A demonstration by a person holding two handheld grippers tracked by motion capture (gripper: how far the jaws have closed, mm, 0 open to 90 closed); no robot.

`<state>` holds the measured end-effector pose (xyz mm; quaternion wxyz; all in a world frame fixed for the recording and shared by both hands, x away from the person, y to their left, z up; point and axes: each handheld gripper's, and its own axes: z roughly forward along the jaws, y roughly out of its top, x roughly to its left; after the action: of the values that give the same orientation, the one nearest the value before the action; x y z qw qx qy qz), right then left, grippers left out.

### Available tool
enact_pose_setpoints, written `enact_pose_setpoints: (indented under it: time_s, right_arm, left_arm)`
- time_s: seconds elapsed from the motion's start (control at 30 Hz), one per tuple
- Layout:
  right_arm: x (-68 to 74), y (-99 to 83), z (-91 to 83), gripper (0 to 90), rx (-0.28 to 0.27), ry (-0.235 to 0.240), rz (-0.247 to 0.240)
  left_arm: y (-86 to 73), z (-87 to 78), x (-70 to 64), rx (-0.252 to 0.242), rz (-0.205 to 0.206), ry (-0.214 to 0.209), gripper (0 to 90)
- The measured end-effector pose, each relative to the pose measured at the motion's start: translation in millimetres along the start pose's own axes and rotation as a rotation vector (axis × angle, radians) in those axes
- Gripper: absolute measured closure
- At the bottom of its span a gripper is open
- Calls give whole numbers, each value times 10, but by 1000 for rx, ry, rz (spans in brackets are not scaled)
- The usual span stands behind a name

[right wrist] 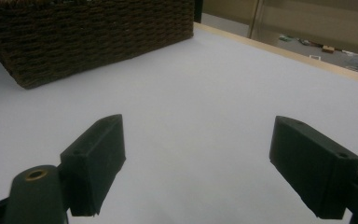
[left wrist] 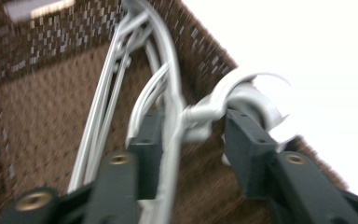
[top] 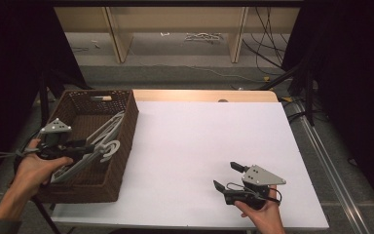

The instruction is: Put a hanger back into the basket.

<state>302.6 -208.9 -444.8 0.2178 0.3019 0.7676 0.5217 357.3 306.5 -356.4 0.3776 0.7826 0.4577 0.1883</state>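
While the right gripper (top: pixel 226 177) rests wide open on the table (top: pixel 185 161), the left gripper (left wrist: pixel 186 135) straddles a hanger (left wrist: pixel 170 93) in the basket (top: pixel 126 141), jaws not yet closed, apparently to lift it out.

A counter (top: pixel 199 146) with a white top carries the things; a strip of pale wood shows along its far edge. A dark brown woven basket (top: pixel 121 146) stands directly on it at the left side, overhanging the left edge somewhat. White hangers (top: pixel 108 134) lie inside the basket, not on the counter itself.
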Motion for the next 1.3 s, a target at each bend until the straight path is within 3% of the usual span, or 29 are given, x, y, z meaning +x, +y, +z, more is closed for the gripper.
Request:
enact_pose_setpoints:
  time_s: [0.17,0.43,0.63,0.77,0.93,1.1,1.3]
  right_arm:
    - [-1,5,-13,191,7,0,-2]
    - [4,6,-12,191,9,-6,-1]
    - [10,7,-14,191,11,-5,2]
    - [15,8,-13,190,7,-7,3]
    - [23,16,-20,190,9,0,-1]
    - [45,21,-28,189,6,11,17]
    - [55,33,-51,188,5,9,11]
  left_arm:
    - [-26,-99,-203,-85,4,-34,464]
    - [-139,-107,-508,-268,-80,-73,376]
    - [-146,-122,-713,-335,-71,-87,338]
    - [-169,-85,-876,-357,-54,-101,323]
    - [-198,8,-1037,-335,-15,-131,283]
    - [-238,96,-1173,-327,-6,-184,255]
    - [-291,171,-1315,-359,12,-202,209]
